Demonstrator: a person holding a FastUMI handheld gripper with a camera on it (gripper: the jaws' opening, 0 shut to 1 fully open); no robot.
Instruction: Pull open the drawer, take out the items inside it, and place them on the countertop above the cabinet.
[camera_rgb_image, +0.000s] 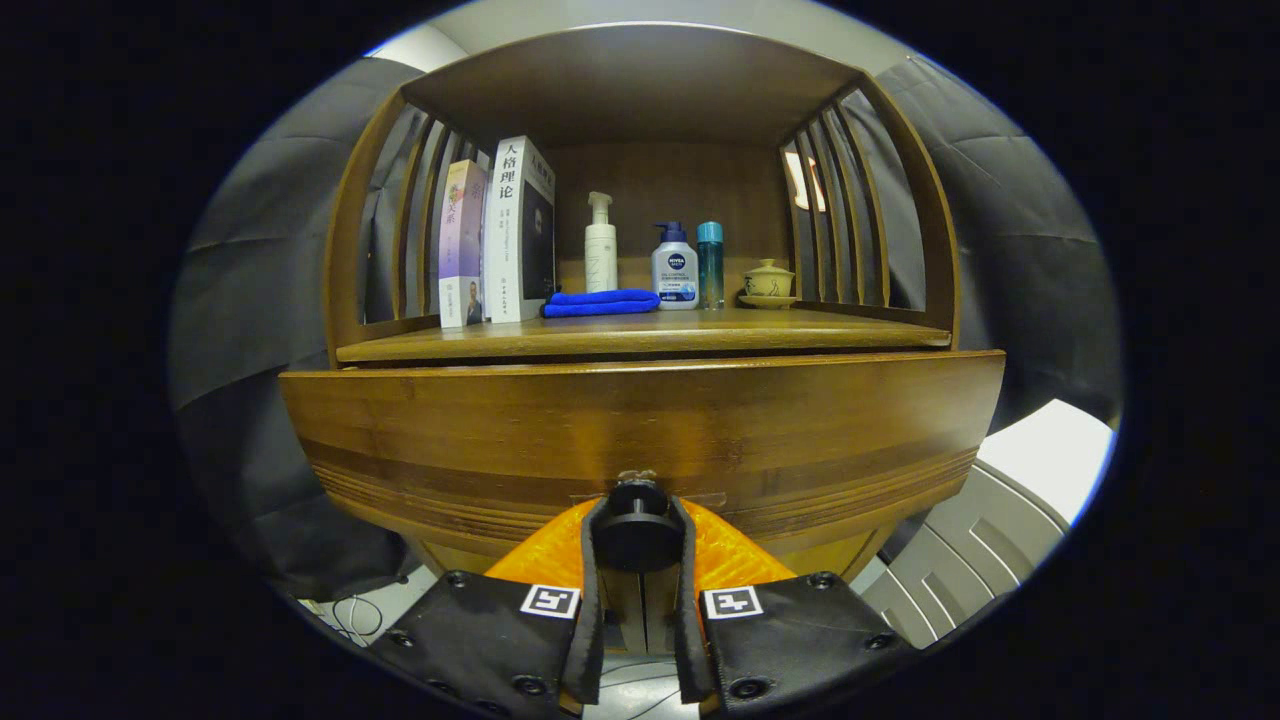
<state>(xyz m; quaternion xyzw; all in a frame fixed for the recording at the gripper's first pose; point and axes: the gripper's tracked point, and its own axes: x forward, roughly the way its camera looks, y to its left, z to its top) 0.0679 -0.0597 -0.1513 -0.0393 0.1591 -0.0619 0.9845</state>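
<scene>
Fingers (638, 530): clenched on the round dark knob (637, 530) of the drawer (640, 430), one finger at either side of it, both pressing. The knob sits at the lower middle of the drawer front, directly at 12 o'clock from the fingers.

Drawer: wooden front stands forward of the cabinet's body, its top edge just below the table (640, 335). Contents cannot be seen from this angle.

Table surface, beyond the drawer, under a wooden canopy with slatted sides. From 11 o'clock to 1 o'clock:
- two upright books (497, 240), side by side;
- folded blue cloth (600, 302), lying flat, just beside the books;
- white pump bottle (600, 250), behind the cloth;
- shorter white pump bottle with blue top (675, 270);
- slim teal bottle (710, 262), just beside it;
- lidded cup on a saucer (768, 283), apart from the bottles.

Grey booth wall (260, 300) on both sides of the cabinet.
</scene>
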